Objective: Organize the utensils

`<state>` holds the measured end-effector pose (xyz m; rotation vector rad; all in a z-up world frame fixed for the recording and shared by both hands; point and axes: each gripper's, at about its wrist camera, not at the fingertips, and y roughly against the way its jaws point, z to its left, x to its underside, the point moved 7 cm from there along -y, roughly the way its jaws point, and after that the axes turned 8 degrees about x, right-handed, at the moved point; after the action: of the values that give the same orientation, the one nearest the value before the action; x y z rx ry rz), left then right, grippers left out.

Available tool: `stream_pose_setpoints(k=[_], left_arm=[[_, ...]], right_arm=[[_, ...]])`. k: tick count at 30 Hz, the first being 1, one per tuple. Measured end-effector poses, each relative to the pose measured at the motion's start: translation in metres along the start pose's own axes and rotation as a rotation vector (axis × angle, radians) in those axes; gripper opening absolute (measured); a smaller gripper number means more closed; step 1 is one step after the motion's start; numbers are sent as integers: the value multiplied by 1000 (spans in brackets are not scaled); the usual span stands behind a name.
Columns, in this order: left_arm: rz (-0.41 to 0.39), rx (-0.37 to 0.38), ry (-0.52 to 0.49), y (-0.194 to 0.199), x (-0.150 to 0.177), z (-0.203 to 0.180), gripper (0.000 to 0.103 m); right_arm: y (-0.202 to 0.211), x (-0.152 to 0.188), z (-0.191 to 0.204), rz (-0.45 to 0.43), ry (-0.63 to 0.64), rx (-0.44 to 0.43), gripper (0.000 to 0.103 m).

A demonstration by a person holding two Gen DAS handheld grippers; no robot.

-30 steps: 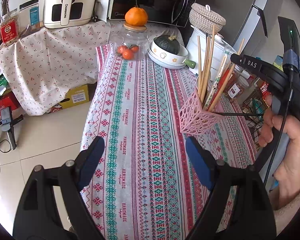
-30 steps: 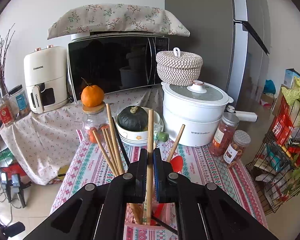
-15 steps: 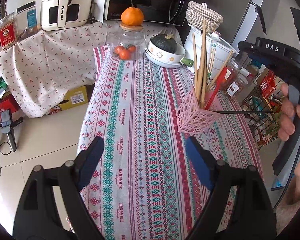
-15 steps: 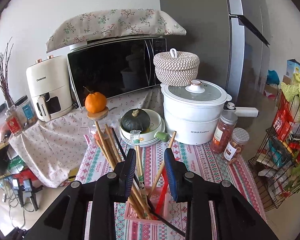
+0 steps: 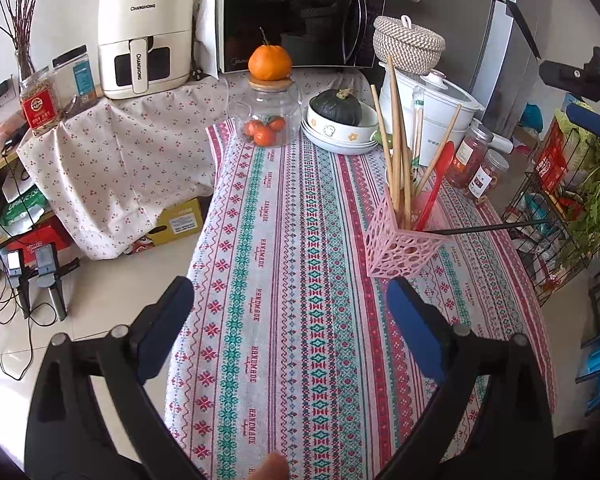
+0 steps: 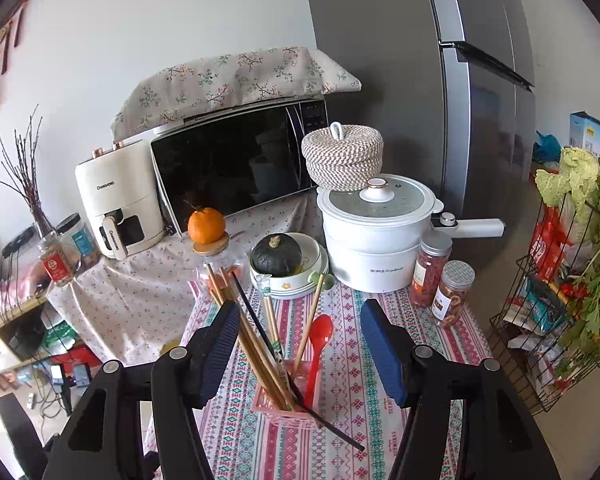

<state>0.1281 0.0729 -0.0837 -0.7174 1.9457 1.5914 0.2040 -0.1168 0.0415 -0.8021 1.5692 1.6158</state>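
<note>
1. The pink holder stood on the surface just ahead of and below the right fingers, and ahead and to the right of the left fingers.
2. It held wooden chopsticks, a red spoon and one black chopstick that leaned far out over the rim.
3. The right fingers had just been opening; they stood apart and held nothing, the chopstick tops rising between them untouched.
4. The left fingers had just been opening too, wide and empty over the bare cloth.
5. The step looked like a release and retreat: best done by lifting straight up and back, clear of the chopstick tops, so the light holder would not tip.
6. A glass jar, bowl and pot stood well beyond both.
</note>
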Motion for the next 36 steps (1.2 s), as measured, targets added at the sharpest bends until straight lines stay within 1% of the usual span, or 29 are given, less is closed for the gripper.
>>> stream_pose_setpoints(k=[1, 3, 6, 8, 9, 11, 14, 19, 23, 30, 36], left_arm=[[-3, -7, -5, 3, 1, -4, 100], [5, 0, -10, 8, 4, -13, 102], [20, 2, -30, 15, 10, -29, 102], [14, -6, -48, 22, 14, -39, 102], [6, -5, -54, 26, 15, -44, 102], [-15, -3, -66, 36, 17, -53, 102], [-50, -13, -74, 50, 17, -63, 102], [-81, -16, -63, 63, 16, -71, 102], [-81, -20, -51, 62, 16, -76, 102], [-112, -40, -64, 65, 14, -87, 102], [-121, -38, -69, 65, 14, -91, 102]], right_arm=[[9, 1, -6, -4, -1, -1, 71], [26, 5, -19, -11, 1, 3, 78], [49, 14, -40, -18, 9, 19, 87], [61, 23, -53, -15, 10, 27, 91], [65, 28, -59, -8, 11, 31, 98], [73, 39, -71, 3, 9, 48, 103], [80, 56, -86, 21, 11, 91, 103], [84, 88, -95, 49, 40, 107, 103], [78, 109, -97, 97, 66, 106, 103], [76, 114, -99, 92, 108, 121, 103], [72, 117, -98, 107, 118, 118, 103]])
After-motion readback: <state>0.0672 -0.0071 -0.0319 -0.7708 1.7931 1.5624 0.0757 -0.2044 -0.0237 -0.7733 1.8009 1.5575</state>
